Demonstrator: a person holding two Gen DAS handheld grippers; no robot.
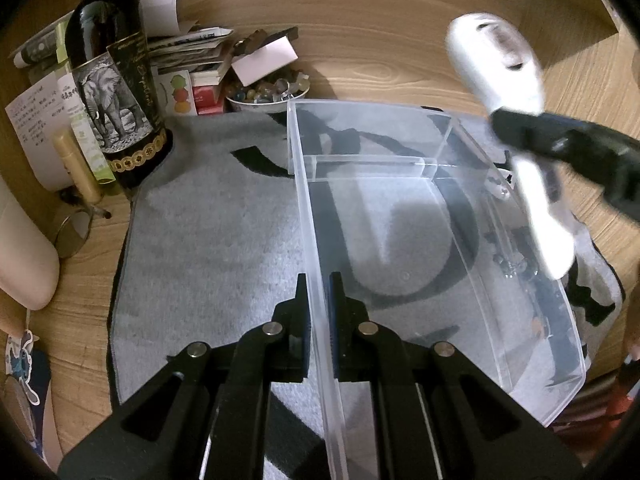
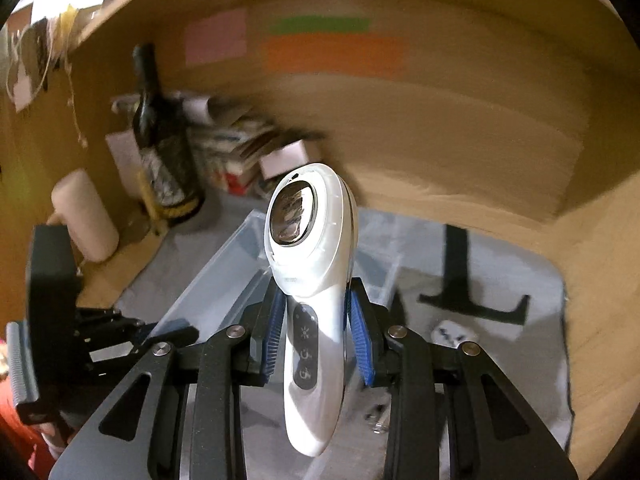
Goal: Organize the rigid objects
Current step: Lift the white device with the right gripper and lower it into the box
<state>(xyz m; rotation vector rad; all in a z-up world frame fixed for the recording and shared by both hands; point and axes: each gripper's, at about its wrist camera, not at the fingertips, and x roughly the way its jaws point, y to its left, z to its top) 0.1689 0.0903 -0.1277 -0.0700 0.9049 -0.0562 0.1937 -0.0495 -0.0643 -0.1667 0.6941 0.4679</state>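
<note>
Pinching the near left wall of the clear rectangular plastic organizer box [image 1: 400, 208], the left gripper [image 1: 319, 320] is clamped tight with the thin wall sandwiched between its two pads. That box sits on a grey fuzzy mat with black markings [image 1: 208, 248] spread over the wooden table [image 1: 380, 52], and you can see a clear divider crossing its far end.

Over on the other side, the right gripper [image 2: 316, 332] has its blue ribbed pads squeezed on the handle of a white handheld device with a round lens-like head and a dark button strip [image 2: 308, 280]. From the left wrist view the device [image 1: 496, 68] is up in the air above the box's right edge, a bit blurry, head pointing away.

Back left corner is cluttered: a dark wine bottle with an elephant label [image 1: 116, 92], a stack of papers and small boxes [image 1: 192, 52], and a little bowl of glass beads [image 1: 268, 92].
</note>
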